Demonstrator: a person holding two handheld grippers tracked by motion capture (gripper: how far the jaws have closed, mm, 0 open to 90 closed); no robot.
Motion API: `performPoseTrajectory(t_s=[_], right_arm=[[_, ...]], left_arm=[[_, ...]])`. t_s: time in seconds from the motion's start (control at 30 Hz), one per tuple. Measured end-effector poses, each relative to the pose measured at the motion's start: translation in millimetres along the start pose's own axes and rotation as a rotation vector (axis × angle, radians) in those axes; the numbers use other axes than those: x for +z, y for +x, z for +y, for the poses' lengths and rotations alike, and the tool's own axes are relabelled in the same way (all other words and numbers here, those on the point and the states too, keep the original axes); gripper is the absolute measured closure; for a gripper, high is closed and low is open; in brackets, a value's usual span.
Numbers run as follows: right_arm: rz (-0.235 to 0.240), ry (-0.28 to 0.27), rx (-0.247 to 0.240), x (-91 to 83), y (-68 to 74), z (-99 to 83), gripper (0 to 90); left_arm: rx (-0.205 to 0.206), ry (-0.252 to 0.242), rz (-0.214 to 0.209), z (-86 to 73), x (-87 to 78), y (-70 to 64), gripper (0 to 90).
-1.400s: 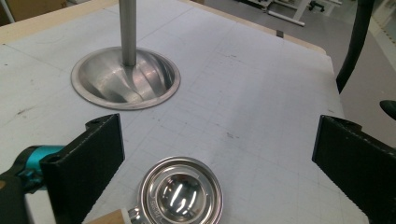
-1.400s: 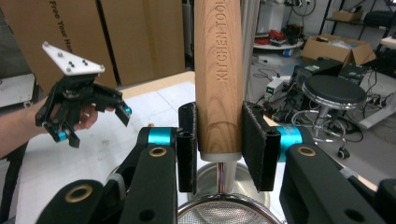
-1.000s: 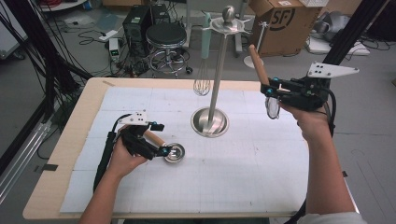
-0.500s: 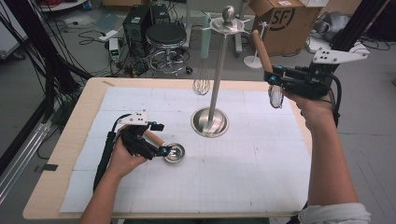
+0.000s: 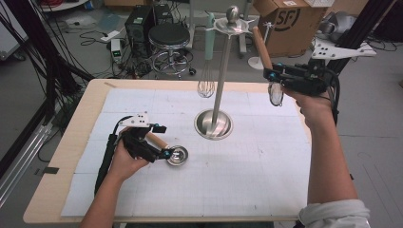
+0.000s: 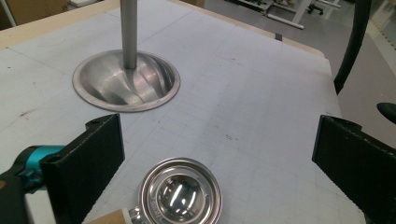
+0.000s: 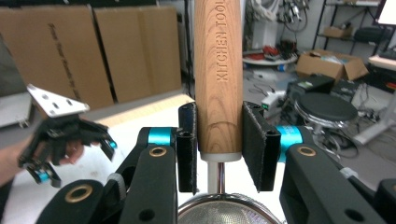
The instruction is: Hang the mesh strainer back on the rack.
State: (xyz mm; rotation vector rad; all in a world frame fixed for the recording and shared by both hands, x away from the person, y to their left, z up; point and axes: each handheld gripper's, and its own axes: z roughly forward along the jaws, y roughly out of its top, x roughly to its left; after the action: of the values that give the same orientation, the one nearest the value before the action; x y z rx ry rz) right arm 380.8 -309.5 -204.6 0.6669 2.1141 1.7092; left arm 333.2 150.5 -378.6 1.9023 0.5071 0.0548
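Note:
A metal utensil stand (image 5: pixel 214 124) rises from the middle of the white mat, and a whisk (image 5: pixel 206 86) hangs from its top disc (image 5: pixel 231 24). My left gripper (image 5: pixel 162 141) rests low on the mat, open, straddling the wooden handle of a small steel measuring spoon (image 5: pixel 177 155). The spoon's bowl (image 6: pixel 180 191) lies between the wide-apart jaws of the left gripper (image 6: pixel 219 158), just short of the stand's base (image 6: pixel 126 81). My right gripper (image 5: pixel 272 75) is raised beside the disc, shut on the wooden handle (image 7: pixel 218 70) of a mesh strainer (image 5: pixel 275 94), with the handle pointing up.
The white grid mat (image 5: pixel 256 180) covers most of the wooden table (image 5: pixel 57 190). Behind the table stand a black stool (image 5: pixel 168 35), a cardboard box (image 5: pixel 285 19) and cables on the floor. Black frame posts (image 5: pixel 33 52) stand at the left.
My right gripper has lifted the strainer higher and moved it slightly left, closer to the stand's top disc. The left gripper and the spoon have stayed put.

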Motion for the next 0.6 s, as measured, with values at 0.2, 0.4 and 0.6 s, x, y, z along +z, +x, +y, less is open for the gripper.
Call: performPoseTrajectory(t_s=[0.2, 0.4, 0.6], right_arm=[[-0.003, 0.025, 0.008, 11.4, -0.2, -2.1, 68.6], [-0.012, 0.067, 0.026, 25.6, 1.8, -2.2, 68.5], [-0.027, 0.096, 0.020, 39.5, 8.1, -2.9, 68.4]], left_arm=[[-0.004, 0.000, -0.002, 0.0, -0.1, 0.1, 2.9], [-0.005, 0.000, 0.003, -0.1, -0.5, 0.3, 2.9], [-0.007, -0.005, 0.004, 0.0, -0.6, -0.5, 2.9]])
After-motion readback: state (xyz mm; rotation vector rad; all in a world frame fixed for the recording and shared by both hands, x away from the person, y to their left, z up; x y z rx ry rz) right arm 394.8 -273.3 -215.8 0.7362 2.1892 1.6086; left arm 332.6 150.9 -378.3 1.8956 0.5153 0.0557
